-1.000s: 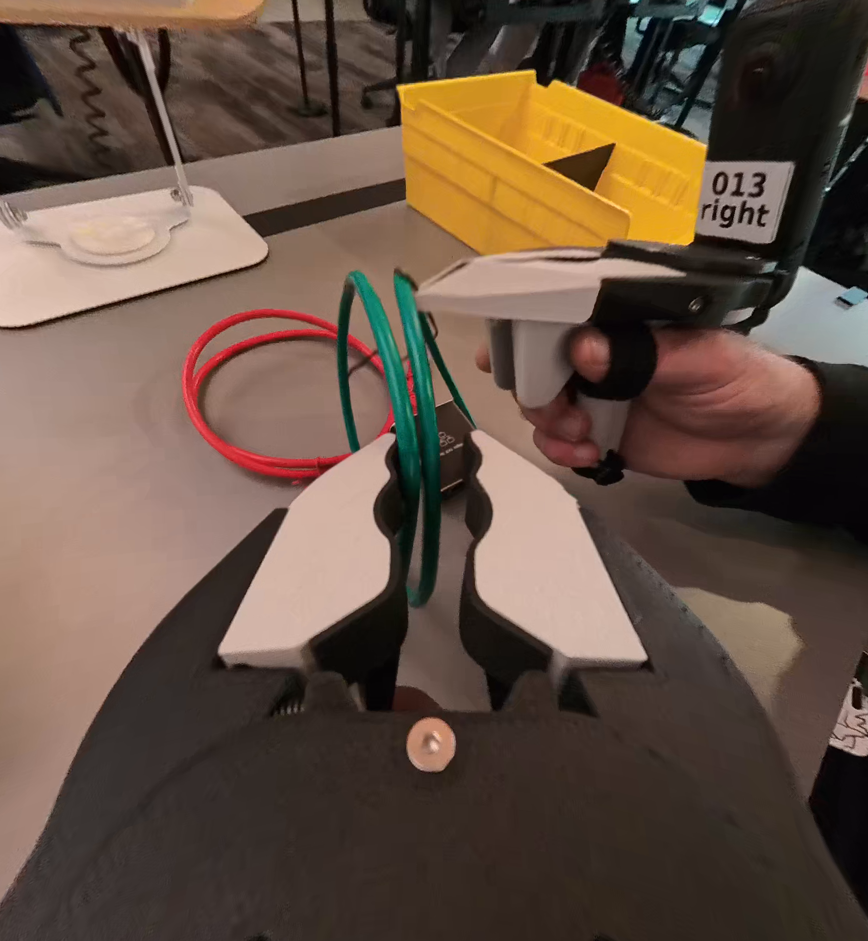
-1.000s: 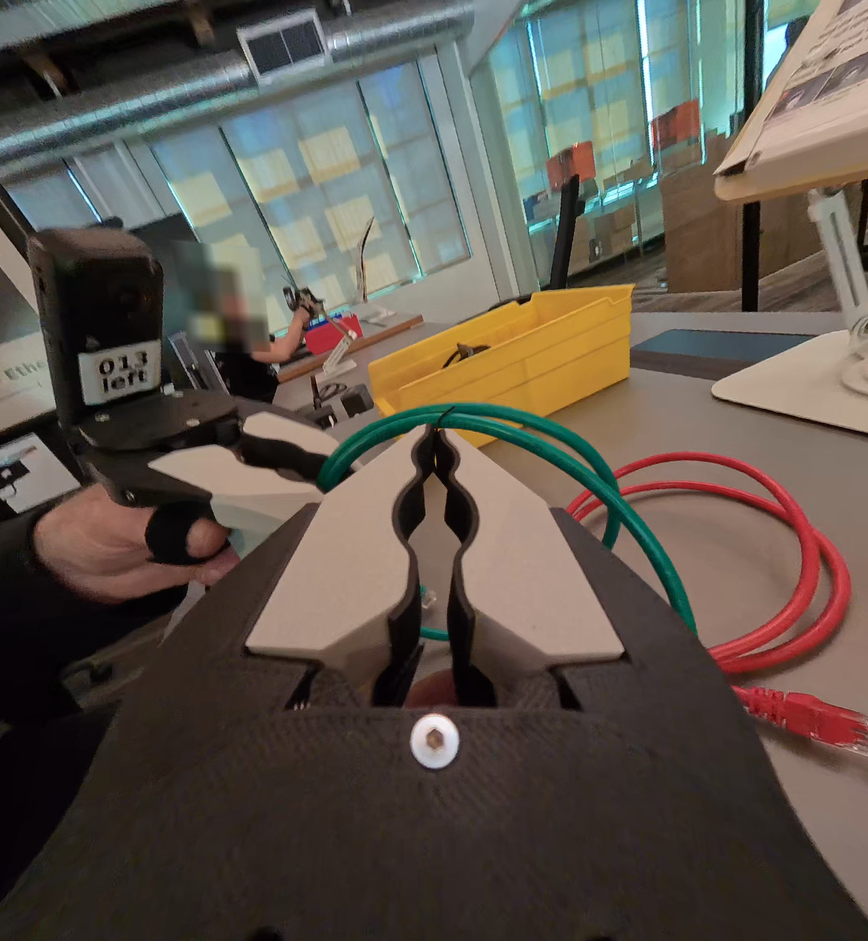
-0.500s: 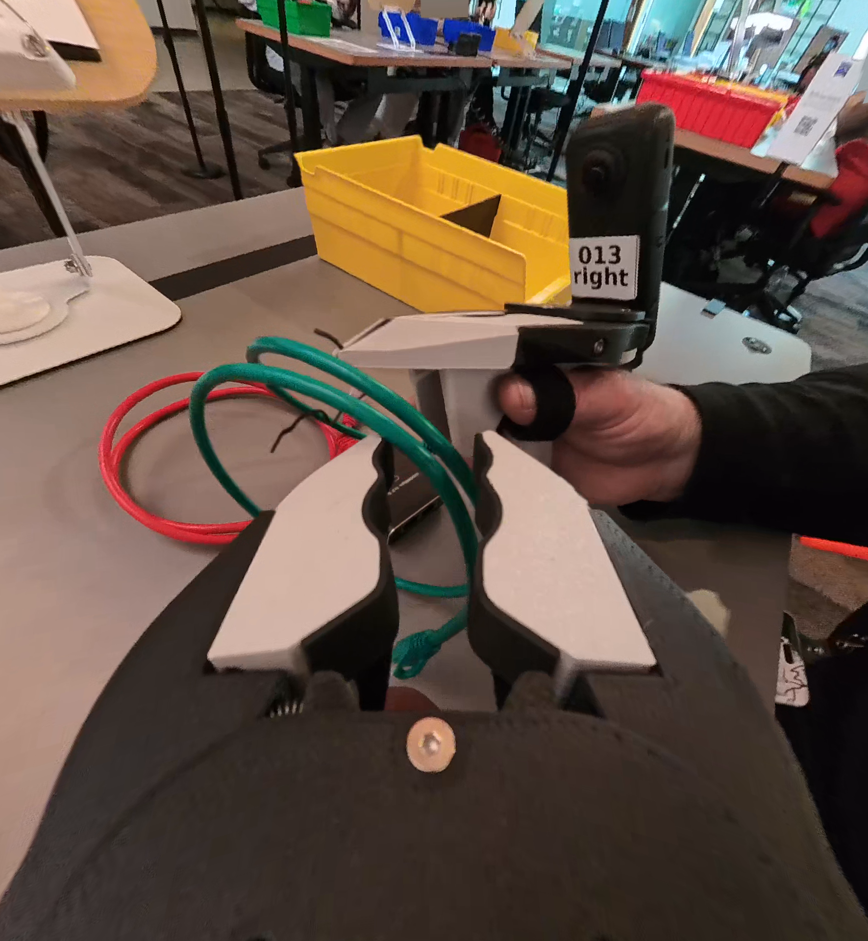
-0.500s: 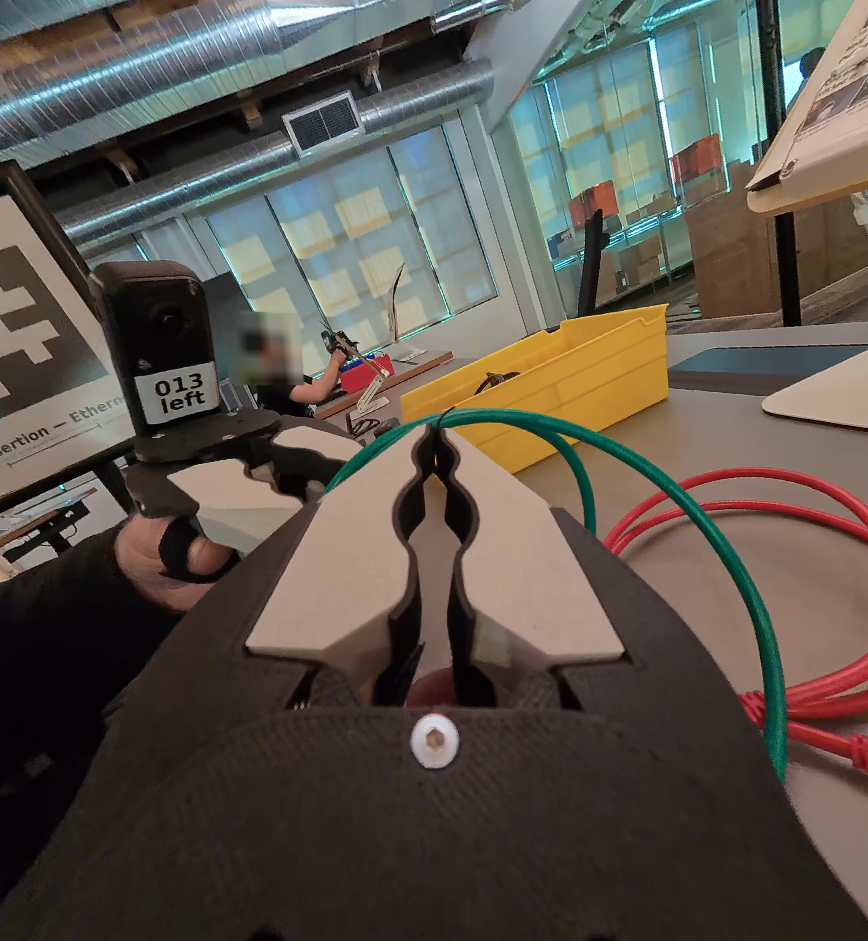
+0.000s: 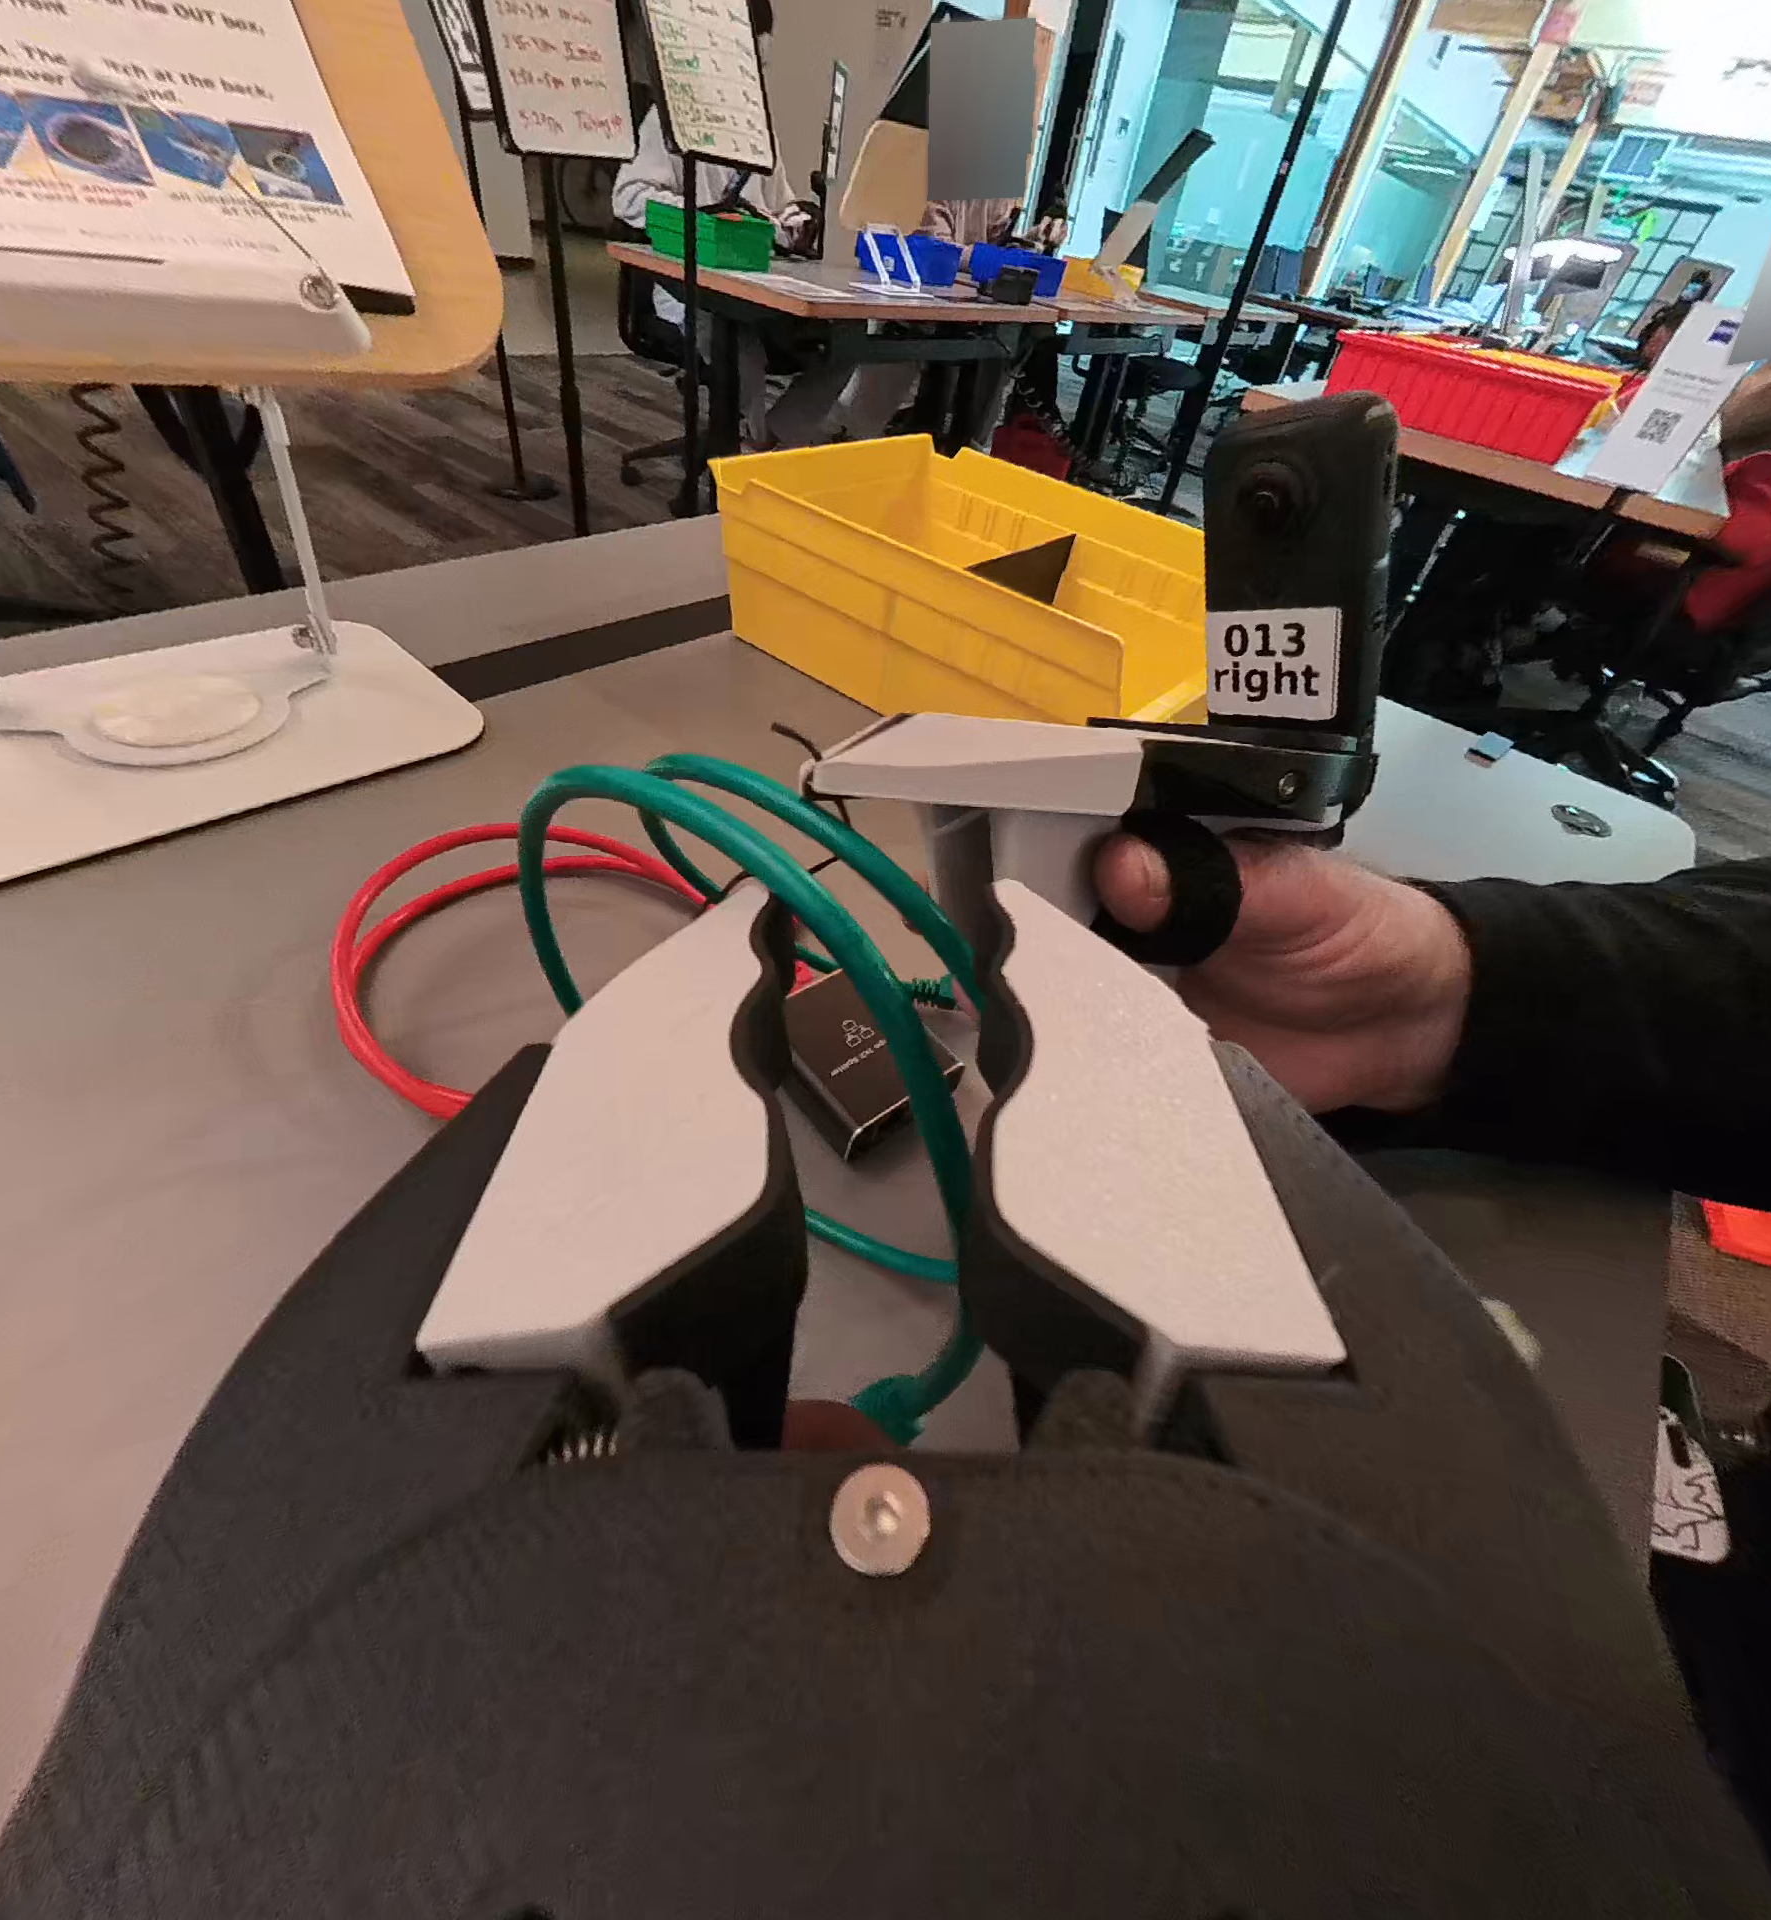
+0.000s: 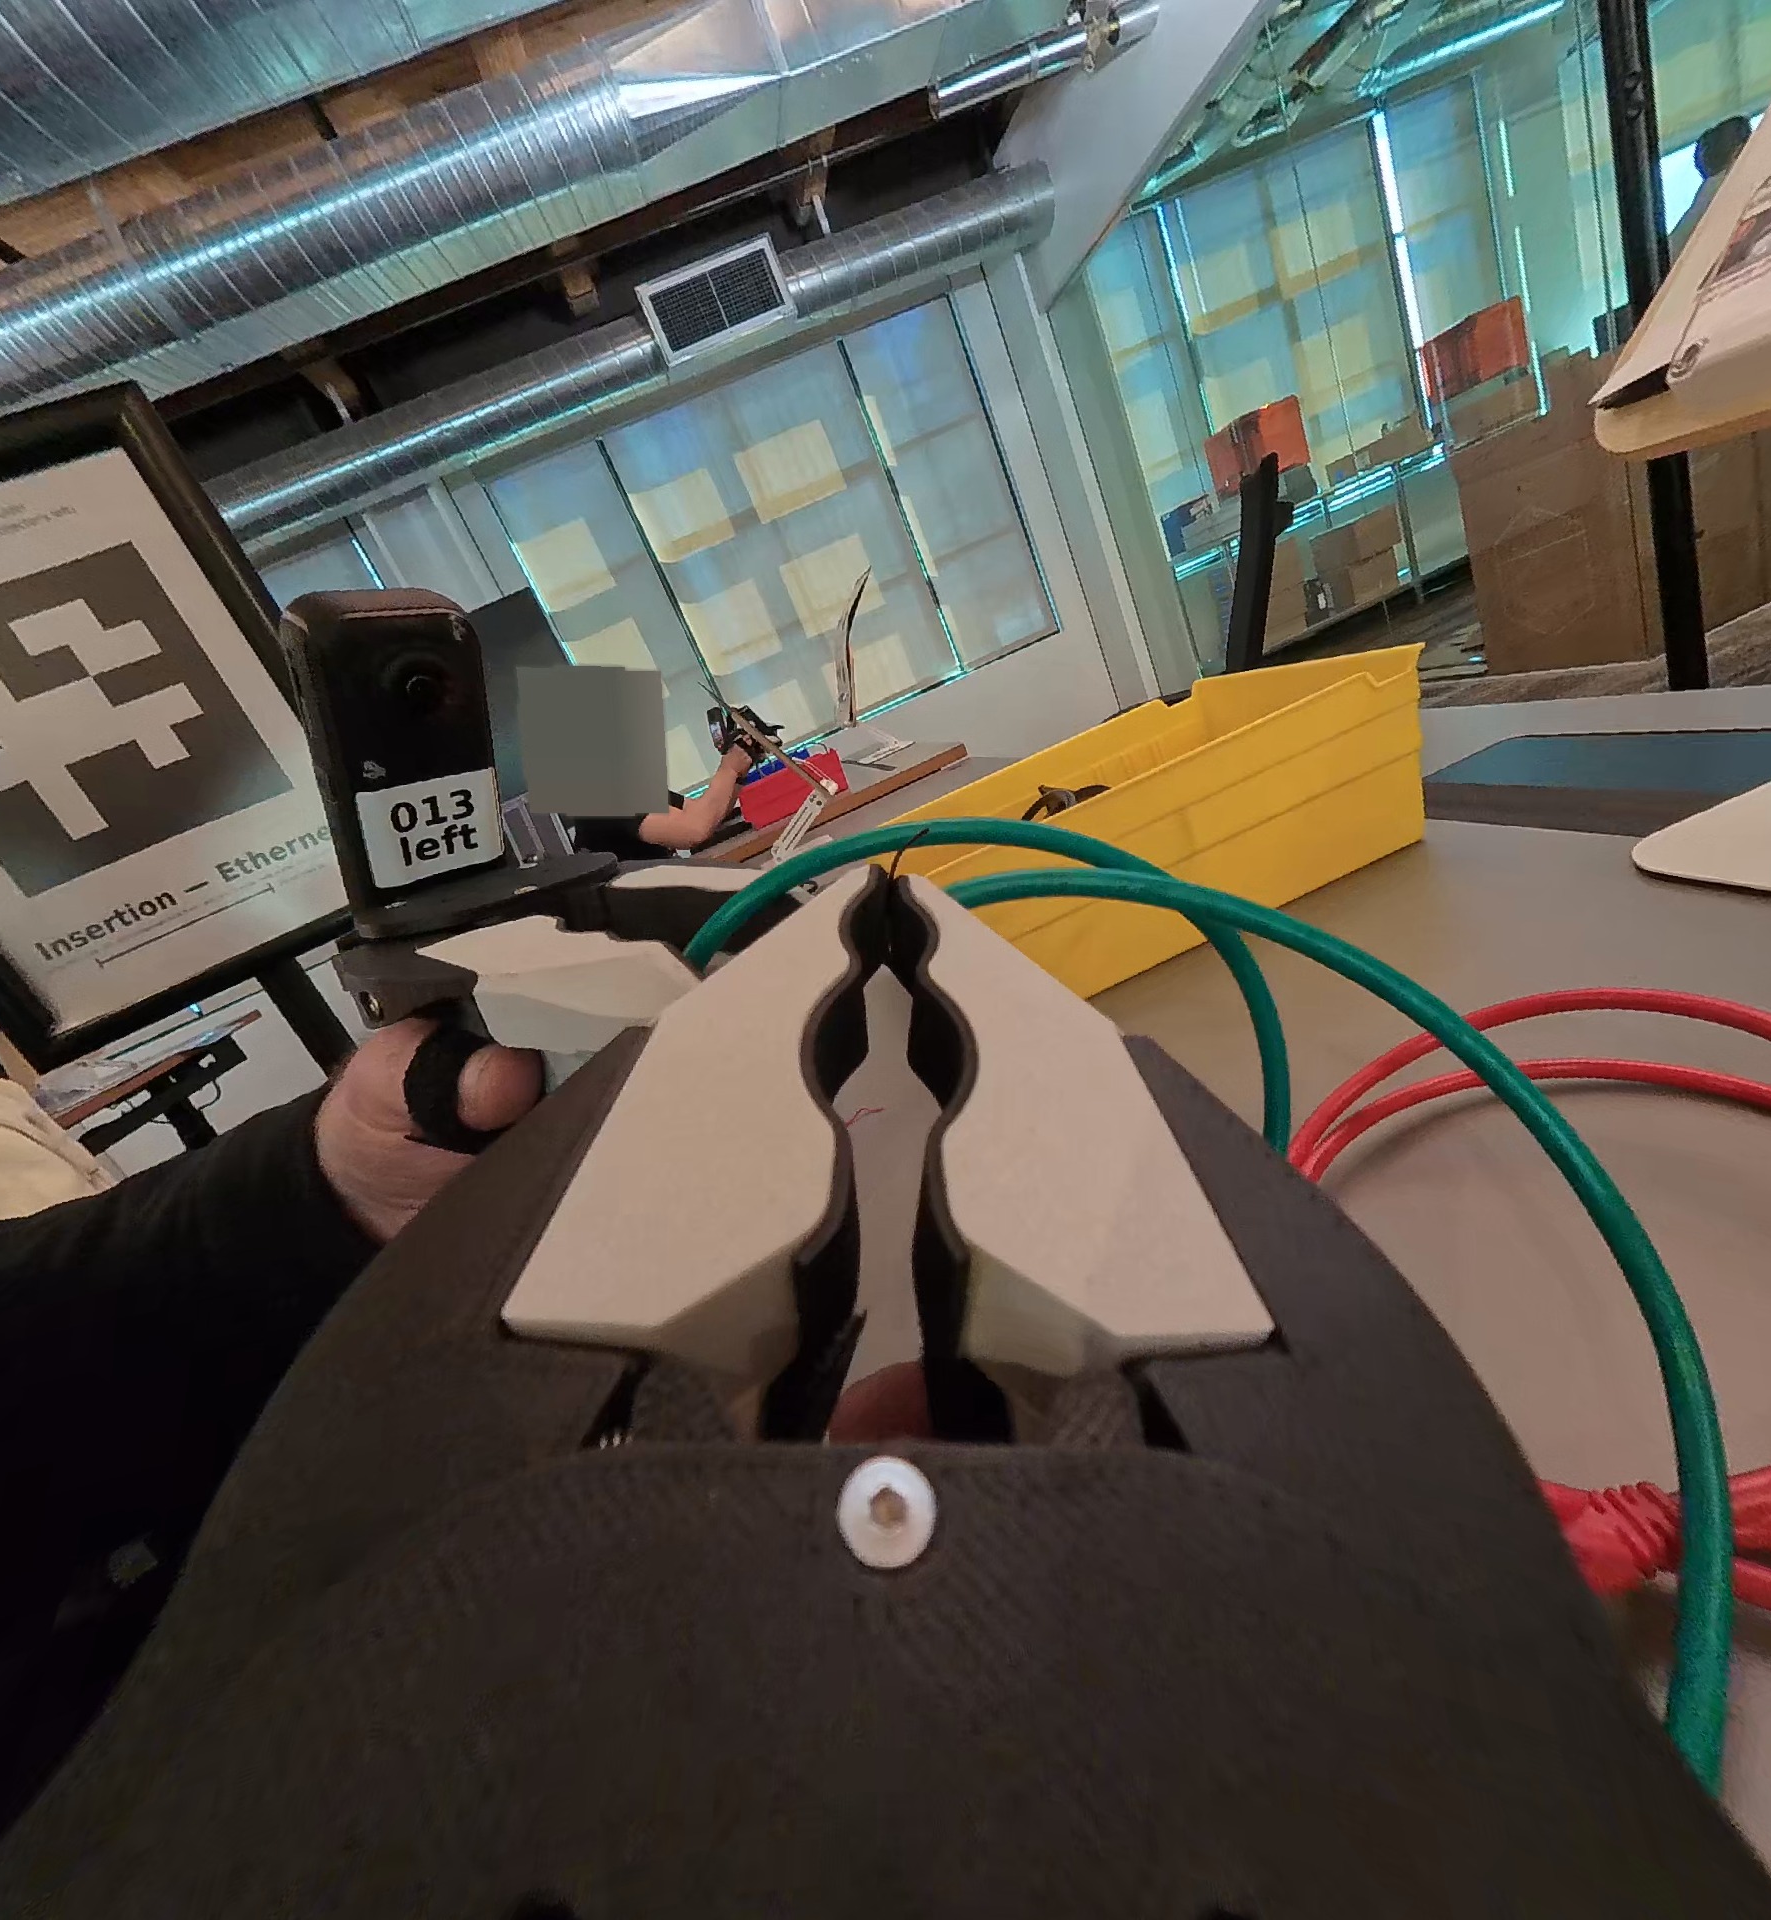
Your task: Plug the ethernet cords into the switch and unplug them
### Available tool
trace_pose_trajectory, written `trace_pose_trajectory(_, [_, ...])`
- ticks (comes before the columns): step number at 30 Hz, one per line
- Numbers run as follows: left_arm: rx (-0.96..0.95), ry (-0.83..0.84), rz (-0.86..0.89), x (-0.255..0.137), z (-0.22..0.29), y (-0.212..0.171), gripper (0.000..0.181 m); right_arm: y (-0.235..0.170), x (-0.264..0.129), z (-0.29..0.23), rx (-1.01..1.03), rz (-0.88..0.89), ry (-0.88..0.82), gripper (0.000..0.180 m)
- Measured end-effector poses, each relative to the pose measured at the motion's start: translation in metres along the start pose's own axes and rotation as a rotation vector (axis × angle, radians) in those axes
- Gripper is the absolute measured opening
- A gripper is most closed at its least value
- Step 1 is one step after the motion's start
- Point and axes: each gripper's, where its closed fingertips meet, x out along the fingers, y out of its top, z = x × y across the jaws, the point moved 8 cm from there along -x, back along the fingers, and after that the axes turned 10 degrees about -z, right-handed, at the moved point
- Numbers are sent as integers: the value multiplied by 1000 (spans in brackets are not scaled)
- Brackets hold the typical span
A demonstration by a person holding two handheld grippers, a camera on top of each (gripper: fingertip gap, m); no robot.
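Ethernet cords lie coiled on the grey desk [image 5: 112, 1091]: a green cord [image 5: 756, 831] whose loops rise off the surface, and a red cord [image 5: 361, 966] lying flat behind and beside it. The small black switch [image 5: 865, 1060] sits on the desk between the fingers of the left hand-held gripper [image 5: 881, 935] as that camera sees it, with the green cord passing across its top. The left hand-held gripper is spread, and the green cord runs through the gap, its plug end low near the gripper's base, half hidden. The right hand-held gripper [image 6: 886, 883] is pressed together at its tips and pinches a thin black tie at the top of the green loop [image 6: 1068, 883]; whether the cord itself is caught there cannot be told. A red plug [image 6: 1619, 1527] lies at the right edge of the right view, blurred.

A yellow bin [image 5: 922, 613] stands farther back on the desk; a dark triangular piece [image 5: 1032, 566] shows inside it, and in the right view something dark and small that is hard to make out. A white stand base [image 5: 185, 748] with a tilted sheet above sits to the left. Beyond are other desks with red, blue and green bins, large windows, ceiling ducts and a framed sign [image 6: 81, 748] on a stand.
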Motion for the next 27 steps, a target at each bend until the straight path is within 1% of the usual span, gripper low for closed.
trace_pose_trajectory(5, [72,64,-48,-4,0,2,35,2,1,-1,-6,6,1,0])
trace_pose_trajectory(8, [149,106,-114,-2,5,2,37,1,2,-1,-2,4,1,0])
trace_pose_trajectory(10, [165,132,-145,-1,6,3,38,0,2,-1,-5,2,-3,0])
trace_pose_trajectory(13, [176,116,-160,-1,10,3,35,0,2,-1,-3,4,-5,0])
trace_pose_trajectory(14, [207,121,-187,0,11,2,35,0,2,-1,-1,5,-4,0])
trace_pose_trajectory(16, [301,154,-263,4,17,0,39,-1,2,-1,2,10,2,0])
trace_pose_trajectory(18, [345,153,-311,10,22,0,46,-2,2,-2,7,13,13,0])
trace_pose_trajectory(22, [356,154,-327,14,23,2,54,-2,3,-2,22,22,28,0])
trace_pose_trajectory(27, [302,151,-292,9,17,7,54,-2,3,-1,44,45,48,0])
